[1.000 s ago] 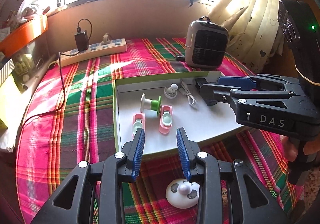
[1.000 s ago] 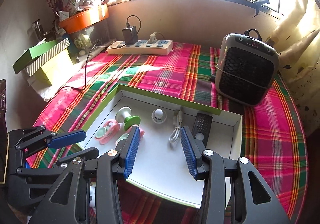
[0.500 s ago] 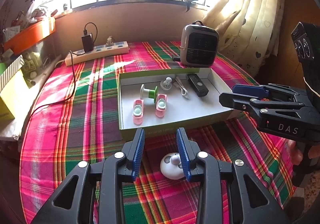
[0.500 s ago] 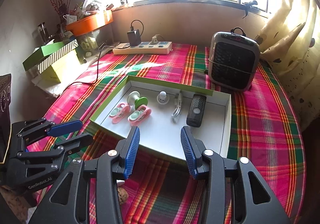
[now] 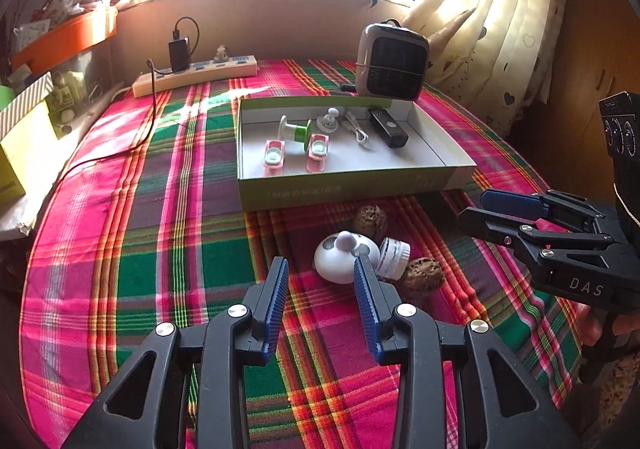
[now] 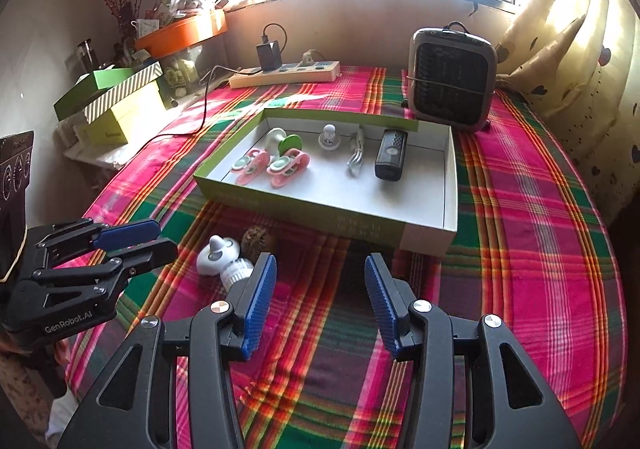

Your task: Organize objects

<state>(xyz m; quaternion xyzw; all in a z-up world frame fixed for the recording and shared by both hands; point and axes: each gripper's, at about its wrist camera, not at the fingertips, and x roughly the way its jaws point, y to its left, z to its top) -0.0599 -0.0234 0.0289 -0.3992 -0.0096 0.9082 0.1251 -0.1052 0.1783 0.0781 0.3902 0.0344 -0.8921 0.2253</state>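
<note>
Hovering above the plaid cloth (image 5: 160, 233), both grippers are seen empty: left gripper (image 5: 321, 267) parted, right gripper (image 6: 320, 269) parted, its jaws just widened, nothing between. A white panda-faced toy (image 5: 340, 257), a ribbed white cap (image 5: 394, 253) and two walnuts (image 5: 370, 220) are clustered just near of the green box (image 5: 344, 191), outside it.

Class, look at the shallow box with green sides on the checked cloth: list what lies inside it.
Inside the box: two pink clips, a white-and-green spool, a small white knob, a coiled white cable, a black remote. Nothing hides the floor; the underside is unseen.
</note>
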